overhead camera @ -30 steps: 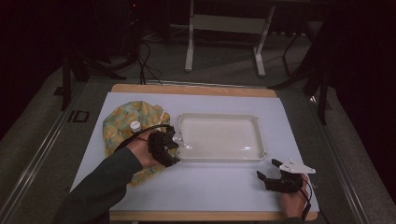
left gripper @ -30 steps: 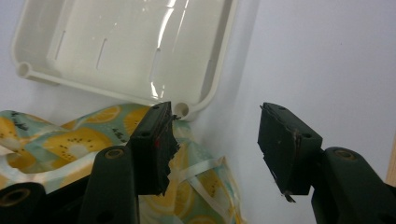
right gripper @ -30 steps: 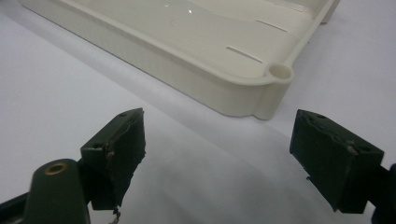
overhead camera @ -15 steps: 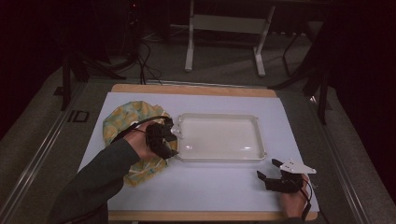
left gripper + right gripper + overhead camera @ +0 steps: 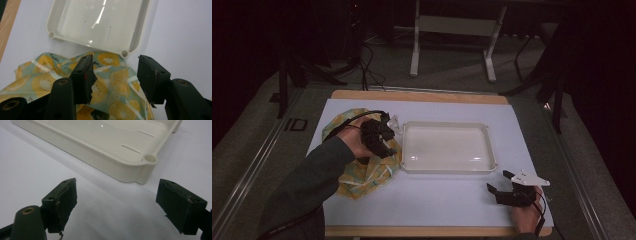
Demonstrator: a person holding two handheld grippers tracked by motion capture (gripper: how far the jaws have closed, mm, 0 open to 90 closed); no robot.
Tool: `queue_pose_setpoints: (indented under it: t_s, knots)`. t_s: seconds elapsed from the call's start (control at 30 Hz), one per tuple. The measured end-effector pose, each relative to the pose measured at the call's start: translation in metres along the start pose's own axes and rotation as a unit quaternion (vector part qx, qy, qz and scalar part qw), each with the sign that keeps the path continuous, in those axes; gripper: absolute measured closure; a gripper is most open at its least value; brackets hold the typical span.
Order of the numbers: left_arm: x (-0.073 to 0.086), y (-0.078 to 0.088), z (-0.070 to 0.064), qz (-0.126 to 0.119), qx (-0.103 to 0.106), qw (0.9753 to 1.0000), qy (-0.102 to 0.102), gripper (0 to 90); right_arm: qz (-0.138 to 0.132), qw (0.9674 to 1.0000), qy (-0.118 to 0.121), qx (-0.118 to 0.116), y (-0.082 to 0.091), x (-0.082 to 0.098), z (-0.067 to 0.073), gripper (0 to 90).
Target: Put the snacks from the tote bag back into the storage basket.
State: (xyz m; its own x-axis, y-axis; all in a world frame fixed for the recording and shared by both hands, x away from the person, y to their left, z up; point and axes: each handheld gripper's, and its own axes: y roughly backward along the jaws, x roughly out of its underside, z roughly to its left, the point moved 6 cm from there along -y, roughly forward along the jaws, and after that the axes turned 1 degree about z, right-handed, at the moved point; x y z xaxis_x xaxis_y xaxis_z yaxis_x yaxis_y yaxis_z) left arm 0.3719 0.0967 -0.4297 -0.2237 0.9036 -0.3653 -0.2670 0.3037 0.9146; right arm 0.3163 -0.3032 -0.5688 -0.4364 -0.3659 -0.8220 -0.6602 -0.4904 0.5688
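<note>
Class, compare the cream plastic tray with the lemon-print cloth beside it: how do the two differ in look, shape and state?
The cream plastic tray is one plain pale colour; the lemon-print cloth is yellow and green with fruit slices. The tray is a rigid rectangle with raised walls and rounded corners, while the cloth is soft, crumpled and irregular. The tray lies apart from both grippers; the left gripper hovers over the cloth. Both rest on the white table cover.

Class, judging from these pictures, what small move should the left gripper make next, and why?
Probably lower the left gripper onto the yellow fruit-print cloth and close: its jaws stand apart above the crumpled fabric, gripping nothing, beside the cream plastic tray.
</note>
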Motion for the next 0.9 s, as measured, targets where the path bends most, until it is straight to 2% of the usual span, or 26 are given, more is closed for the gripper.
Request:
queue_pose_setpoints:
  t_s: [0.03, 0.17, 0.43, 0.57, 0.63, 0.73, 0.9]
  knots:
    - [0.001, 0.002, 0.004, 0.004, -0.007, 1.0, 0.002, 47.2, 0.0, 1.0, 0.0, 0.0, 0.0, 0.0, 0.0, 16.3]
    - [0.004, 0.004, 0.009, 0.012, -0.006, 0.9999, 0.008, 47.2, 0.0, 1.0, 0.002, 0.001, 0.0, 0.0, 0.0, 15.8]
    - [0.016, 0.012, 0.028, 0.03, -0.01, 0.9989, 0.034, 47.1, 0.0, 1.0, 0.006, -0.002, 0.0, 0.0, 0.001, 14.9]
    - [0.025, 0.013, 0.036, 0.053, -0.008, 0.9972, 0.053, 47.1, 0.0, 1.0, 0.006, 0.0, 0.0, 0.0, 0.001, 14.9]
    - [0.027, 0.013, 0.037, 0.055, -0.007, 0.9969, 0.056, 48.0, 0.0, 1.0, 0.006, -0.001, 0.0, 0.0, 0.001, 14.9]
    - [0.032, 0.016, 0.042, 0.057, -0.001, 0.9954, 0.077, 49.9, -0.001, 1.0, 0.004, 0.0, 0.0, 0.0, 0.001, 14.9]
    - [0.037, 0.019, 0.044, 0.063, 0.001, 0.9944, 0.085, 51.0, -0.002, 1.0, 0.005, 0.0, 0.0, 0.0, 0.001, 14.9]
